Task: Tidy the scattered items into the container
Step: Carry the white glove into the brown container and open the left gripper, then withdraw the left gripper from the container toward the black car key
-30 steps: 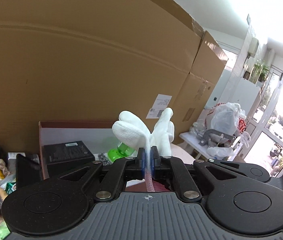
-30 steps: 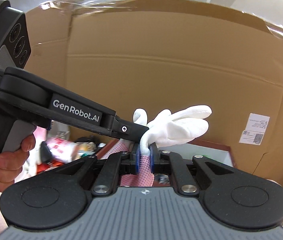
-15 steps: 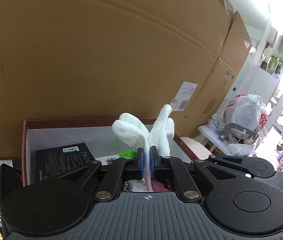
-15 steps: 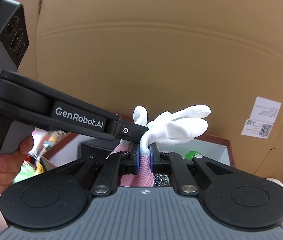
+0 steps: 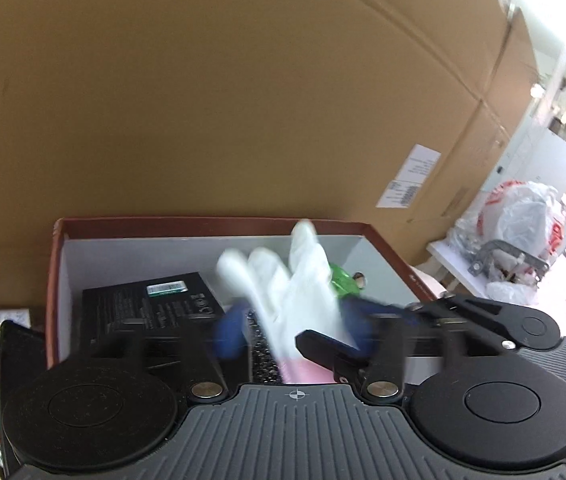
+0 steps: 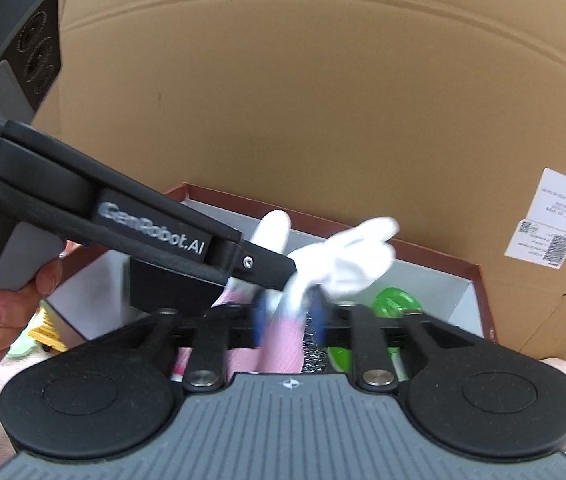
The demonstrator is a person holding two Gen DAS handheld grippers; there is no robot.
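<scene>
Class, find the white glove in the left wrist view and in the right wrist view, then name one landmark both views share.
Left wrist: white glove sits centre, between the opening left gripper's blue pads, over the red box.
Right wrist: glove sits centre, above the opening right gripper, beside the other gripper's black finger.
Shared landmark: the green item inside the box.

The right gripper (image 6: 287, 318) has its jaws opening around a white glove (image 6: 339, 262) with a pink cuff, over the red-rimmed box (image 6: 479, 276). The left gripper (image 6: 271, 268) reaches in from nine o'clock—a green item (image 6: 393, 300) lies at three o'clock of the glove.
</scene>
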